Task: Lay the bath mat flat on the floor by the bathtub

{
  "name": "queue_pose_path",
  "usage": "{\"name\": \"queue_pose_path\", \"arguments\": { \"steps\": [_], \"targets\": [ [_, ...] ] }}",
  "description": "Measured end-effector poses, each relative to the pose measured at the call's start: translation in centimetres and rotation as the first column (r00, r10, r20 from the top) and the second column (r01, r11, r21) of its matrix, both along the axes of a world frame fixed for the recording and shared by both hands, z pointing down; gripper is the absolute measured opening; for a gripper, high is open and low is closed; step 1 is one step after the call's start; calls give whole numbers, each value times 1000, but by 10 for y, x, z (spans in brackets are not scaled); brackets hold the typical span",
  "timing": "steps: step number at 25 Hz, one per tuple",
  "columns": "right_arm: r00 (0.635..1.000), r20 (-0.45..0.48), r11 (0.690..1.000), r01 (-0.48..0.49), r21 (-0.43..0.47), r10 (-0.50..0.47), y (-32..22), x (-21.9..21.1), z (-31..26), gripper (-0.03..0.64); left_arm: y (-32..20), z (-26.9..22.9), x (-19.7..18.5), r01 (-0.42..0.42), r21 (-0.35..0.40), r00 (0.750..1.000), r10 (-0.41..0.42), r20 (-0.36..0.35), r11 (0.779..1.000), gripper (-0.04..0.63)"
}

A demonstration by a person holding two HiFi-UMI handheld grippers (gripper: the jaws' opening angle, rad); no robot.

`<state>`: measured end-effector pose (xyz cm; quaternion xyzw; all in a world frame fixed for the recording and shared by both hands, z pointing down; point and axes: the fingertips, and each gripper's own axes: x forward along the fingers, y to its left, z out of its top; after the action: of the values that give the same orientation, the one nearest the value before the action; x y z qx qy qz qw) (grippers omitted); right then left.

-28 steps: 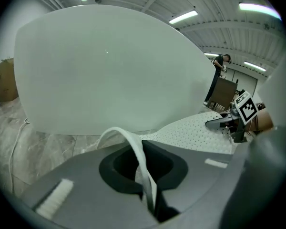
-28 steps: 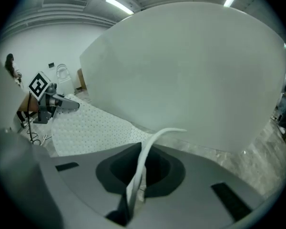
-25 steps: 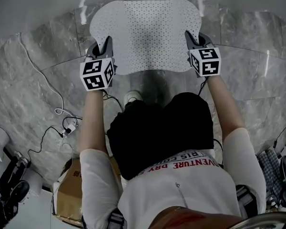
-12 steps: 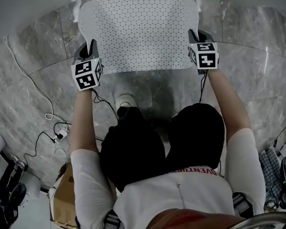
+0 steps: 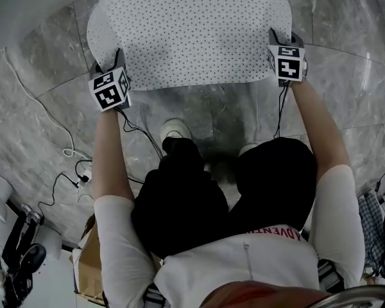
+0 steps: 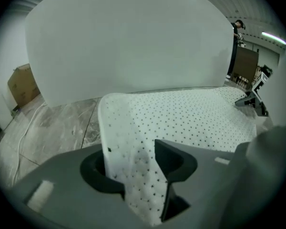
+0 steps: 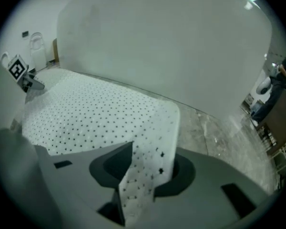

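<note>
Floor (image 5: 45,127) holds bath mat (image 5: 192,31), corners loose in just-opened left tongs (image 6: 136,168) and right tongs (image 7: 145,171).

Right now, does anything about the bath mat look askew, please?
The bath mat lies flat except its two near corners, which curl up between the jaws of the left gripper and right gripper; those jaws have just been opening.

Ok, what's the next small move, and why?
Probably slide both grippers back off the bath mat: it lies spread on the floor beside the bathtub, and the left gripper and right gripper have just been opening, its corners between their jaws.
</note>
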<state>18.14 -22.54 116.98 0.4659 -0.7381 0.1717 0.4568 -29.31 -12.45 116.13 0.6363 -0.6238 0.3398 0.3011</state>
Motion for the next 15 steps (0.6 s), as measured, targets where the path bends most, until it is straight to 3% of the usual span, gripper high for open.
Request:
{"name": "queue_pose_path", "arguments": {
  "steps": [3,5,7,10,15],
  "targets": [
    [998,2,998,-56,-6,56,0,17,1,205,4,-5,-16,70,25,997,-69,-45,997,285],
    [997,-7,997,-72,11,73,-2,26,-1,234,1,-17,-26,112,93,994,-109,-31,989,375],
    [995,-20,994,-96,51,97,-7,35,-7,260,-4,-28,-36,143,147,989,-146,8,979,421],
    [996,-35,988,-81,130,86,-18,29,-24,282,-12,-44,-38,144,196,988,-152,29,970,437],
    [998,44,985,39,166,-47,-24,-32,-49,288,-29,-61,-3,100,206,993,-85,-82,973,431]
  ]
}}
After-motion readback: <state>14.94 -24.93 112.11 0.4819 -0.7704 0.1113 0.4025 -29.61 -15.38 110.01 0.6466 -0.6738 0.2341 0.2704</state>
